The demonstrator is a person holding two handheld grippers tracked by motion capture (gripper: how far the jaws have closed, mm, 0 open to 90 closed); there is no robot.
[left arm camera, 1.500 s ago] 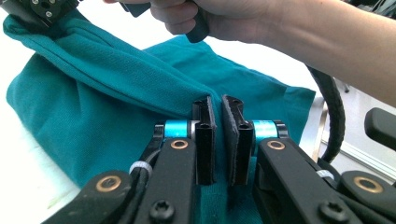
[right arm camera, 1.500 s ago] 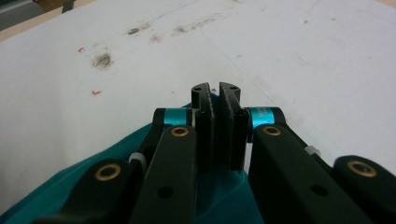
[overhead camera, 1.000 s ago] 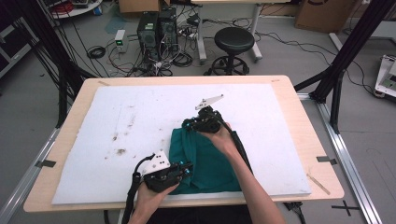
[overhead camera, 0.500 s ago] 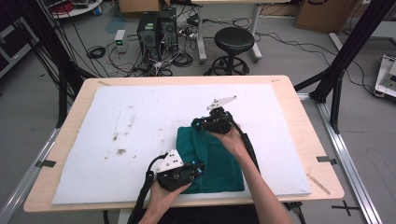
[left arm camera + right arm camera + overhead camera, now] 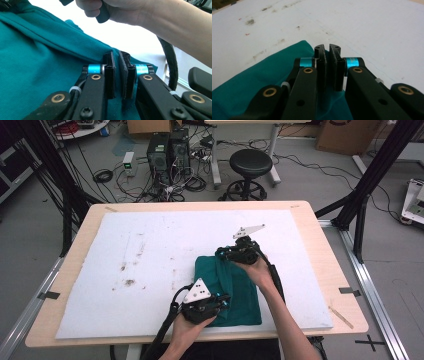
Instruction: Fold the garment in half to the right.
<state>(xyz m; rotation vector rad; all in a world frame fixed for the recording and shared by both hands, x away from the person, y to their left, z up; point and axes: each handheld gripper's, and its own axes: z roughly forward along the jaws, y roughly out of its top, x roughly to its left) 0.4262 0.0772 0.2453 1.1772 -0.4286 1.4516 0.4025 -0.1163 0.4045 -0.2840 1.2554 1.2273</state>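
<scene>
- The wide wooden tabletop (image 5: 320,245) carries a white foam mat (image 5: 150,250), and I keep all the work on the mat's near right part.
- The folded teal cotton cloth (image 5: 240,295) lies there, near the front edge; I judge the step to be a fold, so I keep the layers flat and square.
- My right tool (image 5: 227,254) sits at the cloth's far edge, jaws pressed together on a pinch of fabric (image 5: 294,82); I lift low and evenly.
- My left tool (image 5: 220,301) pins the near edge (image 5: 45,75), jaws nearly shut on the cloth; I hold it steady as an anchor.
</scene>
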